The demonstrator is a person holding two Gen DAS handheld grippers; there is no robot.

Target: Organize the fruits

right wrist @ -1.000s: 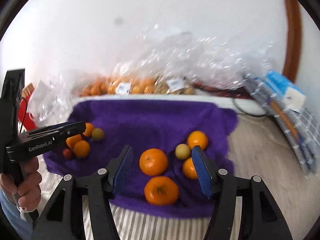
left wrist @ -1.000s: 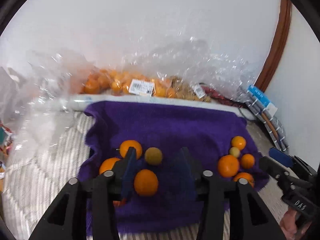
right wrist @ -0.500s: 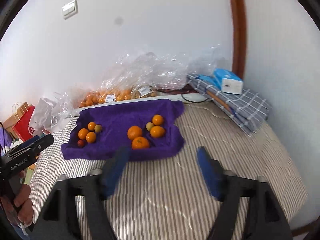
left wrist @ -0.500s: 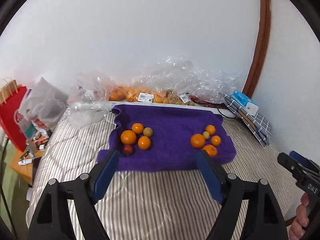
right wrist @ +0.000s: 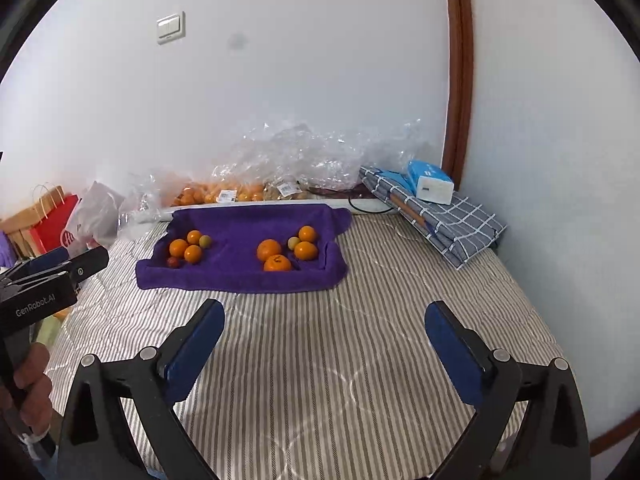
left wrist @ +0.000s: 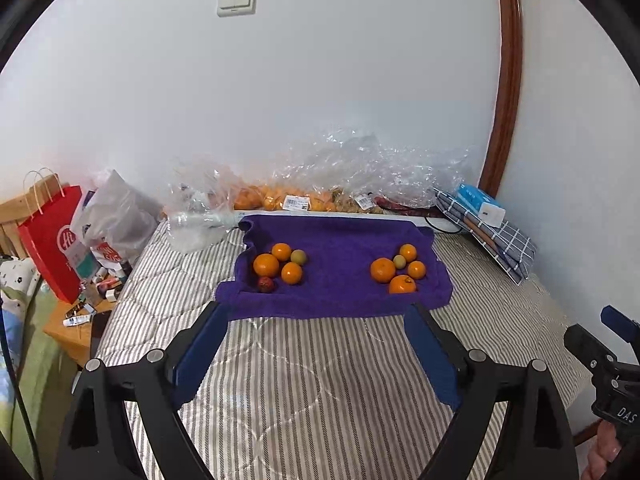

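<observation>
- Striped grey-and-white bedding [left wrist: 320,380] covers a bed set against a white wall, with a light switch [left wrist: 237,0] high on that wall and a curved brown wooden trim [left wrist: 506,80] to the right.
- On the far half of the bed lies a purple towel [left wrist: 340,268], its edges rumpled up into a shallow rim.
- On the towel's left side sits the left cluster [left wrist: 280,266]: three oranges, one greenish-yellow fruit and one small dark red fruit, touching or just beside one another.
- On its right side sits the right cluster [left wrist: 396,270]: four oranges around one small greenish fruit.
- The two clusters are well apart, with bare towel between them.
- The left gripper [left wrist: 316,344] hovers over bare bedding in front of the towel; its jaws are opening, already wide, with nothing between the blue pads [left wrist: 200,356]. Every fruit lies beyond the fingertips.
- The right gripper [right wrist: 324,340] likewise hangs over striped bedding, jaws opening and very wide, empty; the towel and fruit lie farther off, ahead and to the left of its fingers.
- Behind the towel, along the wall, crumpled clear plastic bags [left wrist: 360,176] hold more oranges.
- To the right rests a folded checked cloth [right wrist: 452,216] with a blue-and-white box [right wrist: 430,182] on top.
- Left of the bed stand a red paper bag [left wrist: 52,240] and a cluttered wooden side table [left wrist: 76,324].
</observation>
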